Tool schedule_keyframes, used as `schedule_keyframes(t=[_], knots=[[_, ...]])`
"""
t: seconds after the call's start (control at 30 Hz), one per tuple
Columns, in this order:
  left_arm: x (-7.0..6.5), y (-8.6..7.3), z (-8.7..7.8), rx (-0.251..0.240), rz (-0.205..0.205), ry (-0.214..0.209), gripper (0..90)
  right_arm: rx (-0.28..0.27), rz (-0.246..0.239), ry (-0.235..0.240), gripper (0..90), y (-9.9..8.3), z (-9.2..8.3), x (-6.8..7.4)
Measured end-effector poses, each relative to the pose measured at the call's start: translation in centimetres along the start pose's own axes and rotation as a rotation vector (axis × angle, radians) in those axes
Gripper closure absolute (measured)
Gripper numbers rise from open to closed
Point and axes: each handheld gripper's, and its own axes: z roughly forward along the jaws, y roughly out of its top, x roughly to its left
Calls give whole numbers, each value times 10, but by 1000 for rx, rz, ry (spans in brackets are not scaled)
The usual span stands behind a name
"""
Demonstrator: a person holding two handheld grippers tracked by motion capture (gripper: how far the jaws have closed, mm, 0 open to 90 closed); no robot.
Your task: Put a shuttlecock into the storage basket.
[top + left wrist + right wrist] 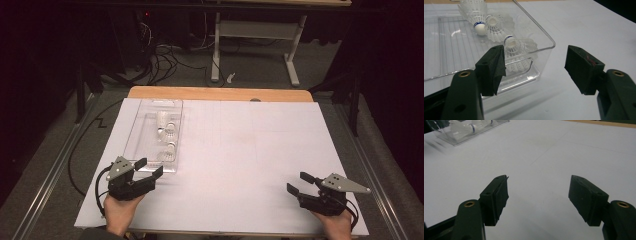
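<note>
A clear plastic tray (134, 134) lies on the left part of the white sheet and holds white shuttlecocks (165, 131) with blue-banded corks. My left gripper (150, 167) is open just off the tray's near right corner, with nothing between its fingers. In the left gripper view the tray's rim (545, 34) passes between the jaws of that gripper (536, 65), and the nearest shuttlecock (512, 43) lies just inside the wall. My right gripper (298, 182) stands open and empty near the front right edge. In its own view this gripper (539, 195) faces bare sheet, with the tray (461, 138) far off.
A white sheet (240, 155) covers the table, and a wooden strip (220, 93) shows along the far edge. Metal rails run down both sides. Cables (165, 60) and a white desk frame (255, 30) are on the floor beyond.
</note>
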Motion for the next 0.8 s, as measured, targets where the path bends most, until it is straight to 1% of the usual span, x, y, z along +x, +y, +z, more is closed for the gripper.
schedule_keyframes(t=[0.1,0.8], knots=[[0,0,0,-2,4,-1,332,0,-2,0,323,0,0,0],[0,-8,3,-3,-5,2,316,1,-2,1,323,0,0,0]])
